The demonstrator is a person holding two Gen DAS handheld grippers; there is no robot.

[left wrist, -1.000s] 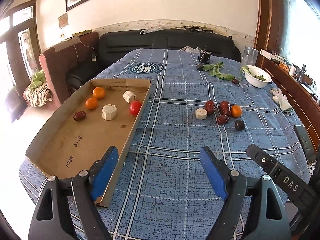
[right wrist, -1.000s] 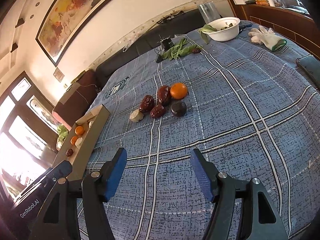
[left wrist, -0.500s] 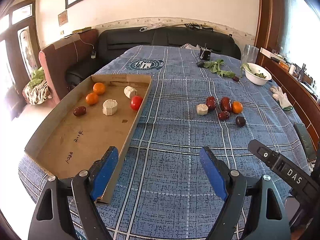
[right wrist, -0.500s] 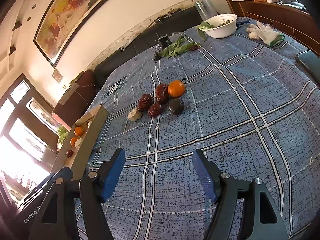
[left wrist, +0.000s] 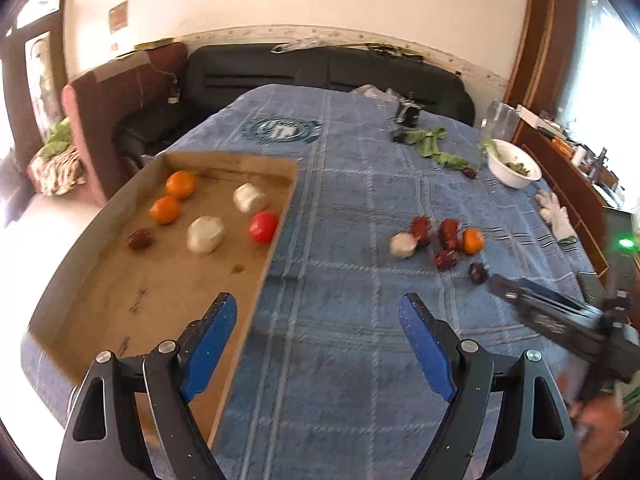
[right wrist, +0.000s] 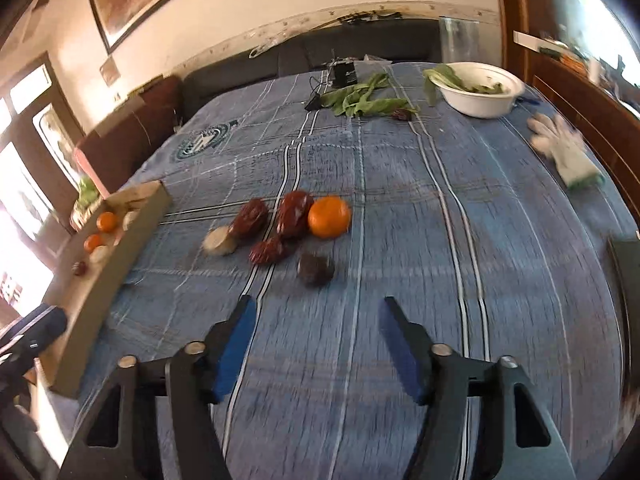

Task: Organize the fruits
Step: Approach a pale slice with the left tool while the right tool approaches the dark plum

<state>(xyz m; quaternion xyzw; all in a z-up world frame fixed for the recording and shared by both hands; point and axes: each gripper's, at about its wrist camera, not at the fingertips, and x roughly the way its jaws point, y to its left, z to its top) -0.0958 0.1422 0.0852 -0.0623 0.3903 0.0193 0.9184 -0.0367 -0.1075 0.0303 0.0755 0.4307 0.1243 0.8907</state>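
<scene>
A cardboard tray (left wrist: 120,304) lies on the left of the blue tablecloth and holds two oranges (left wrist: 180,184), a tomato (left wrist: 263,227), two white pieces and a dark date. A loose cluster sits mid-table: an orange (right wrist: 329,217), three red dates (right wrist: 295,213), a dark round fruit (right wrist: 316,269) and a white piece (right wrist: 219,241). My left gripper (left wrist: 316,344) is open and empty by the tray's near right edge. My right gripper (right wrist: 316,344) hangs just short of the dark fruit; its jaws are closing with nothing between them.
A white bowl (right wrist: 478,88) of greens, loose green leaves (right wrist: 360,98), a small black device (right wrist: 345,74) and a glass jar stand at the table's far end. White gloves (right wrist: 566,150) lie at the right edge. A dark sofa runs behind the table.
Both grippers moved forward over the table and the fruit cluster looks nearer. The right gripper rolled level and its jaws narrowed. The left jaws kept their width.
</scene>
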